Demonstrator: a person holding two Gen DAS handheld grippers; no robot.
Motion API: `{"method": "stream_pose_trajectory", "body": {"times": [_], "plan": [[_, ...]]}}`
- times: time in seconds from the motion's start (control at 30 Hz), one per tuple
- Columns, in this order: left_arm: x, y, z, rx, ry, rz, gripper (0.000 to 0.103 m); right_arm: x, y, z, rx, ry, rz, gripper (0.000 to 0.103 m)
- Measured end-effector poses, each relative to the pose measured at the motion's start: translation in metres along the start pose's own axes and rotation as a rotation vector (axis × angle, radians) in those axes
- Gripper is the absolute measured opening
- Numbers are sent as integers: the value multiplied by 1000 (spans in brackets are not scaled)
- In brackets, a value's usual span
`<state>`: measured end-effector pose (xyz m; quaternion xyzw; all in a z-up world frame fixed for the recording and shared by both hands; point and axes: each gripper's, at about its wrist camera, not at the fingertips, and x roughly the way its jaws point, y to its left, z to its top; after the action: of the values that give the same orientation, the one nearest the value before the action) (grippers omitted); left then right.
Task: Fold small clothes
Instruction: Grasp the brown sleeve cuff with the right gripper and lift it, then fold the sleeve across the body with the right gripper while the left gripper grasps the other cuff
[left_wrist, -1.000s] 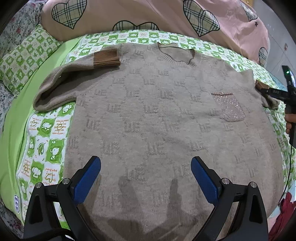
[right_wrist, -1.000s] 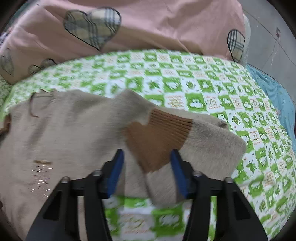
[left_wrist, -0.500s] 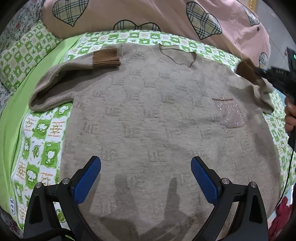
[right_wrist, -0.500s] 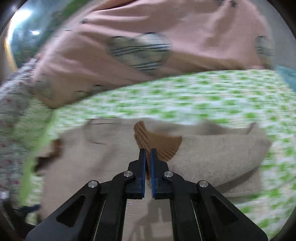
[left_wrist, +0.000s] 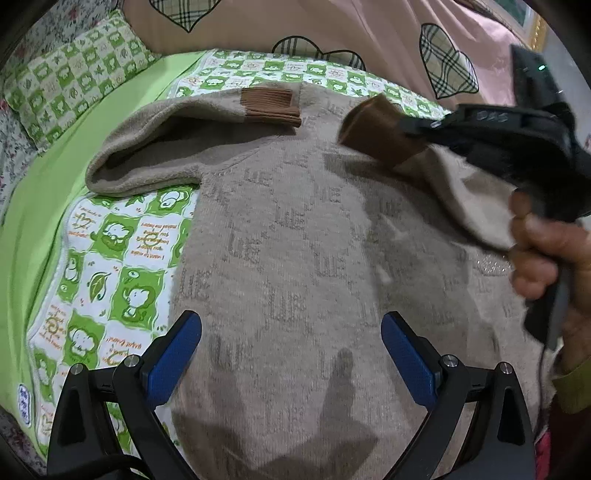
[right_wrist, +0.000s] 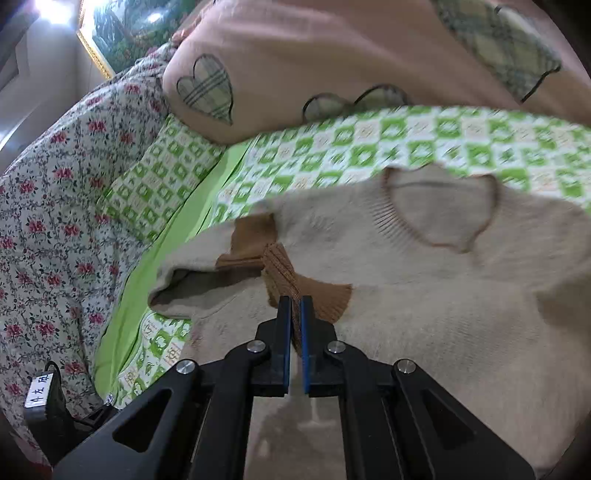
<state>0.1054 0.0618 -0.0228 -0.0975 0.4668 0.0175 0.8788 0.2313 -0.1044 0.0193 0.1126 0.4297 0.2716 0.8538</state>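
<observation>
A beige knit sweater (left_wrist: 295, 266) lies flat on the bed, its neck hole (right_wrist: 443, 206) at the far side. Its left sleeve is folded in, brown cuff (left_wrist: 269, 107) on the chest. My right gripper (right_wrist: 294, 310) is shut on the right sleeve's brown cuff (right_wrist: 295, 284) and holds it lifted over the sweater's chest; it also shows in the left wrist view (left_wrist: 402, 127), gripping that cuff (left_wrist: 380, 136). My left gripper (left_wrist: 291, 354) is open and empty, above the sweater's lower part.
The bed has a green-and-white checked sheet (left_wrist: 122, 258). A pink duvet with plaid hearts (left_wrist: 332, 33) lies at the back. A green checked pillow (left_wrist: 70, 77) and floral bedding (right_wrist: 55, 206) are at the left. The person's hand (left_wrist: 543, 251) holds the right gripper.
My right gripper, shut on the right cuff, has carried the sleeve left across the sweater towards the folded left cuff. My left gripper stays open and has moved a little closer.
</observation>
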Motion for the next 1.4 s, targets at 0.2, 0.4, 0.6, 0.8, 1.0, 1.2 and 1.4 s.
{"method": "stream_pose_trajectory", "body": {"times": [0.2,0.4,0.6,0.8,1.0,1.2,1.4], "plan": [[17,4,22,-47,27,-113,98,19,-12,-8,70,62,41,27],[41,-6,68,-89,46,-265,98,-31,-27,-17,107,-28,25,46],[103,-25,115,-138,156,-387,98,-91,-59,-39,204,-93,-42,46],[128,-34,142,-155,107,-407,11,-140,-79,-63,261,-151,-127,46],[76,-7,129,-111,-66,-352,9,-176,-104,-68,299,-214,-195,46],[90,26,121,-120,-16,-305,14,-188,-139,-68,344,-221,-290,46],[92,5,118,-17,-19,-264,7,-176,-178,-52,391,-178,-351,53]]}}
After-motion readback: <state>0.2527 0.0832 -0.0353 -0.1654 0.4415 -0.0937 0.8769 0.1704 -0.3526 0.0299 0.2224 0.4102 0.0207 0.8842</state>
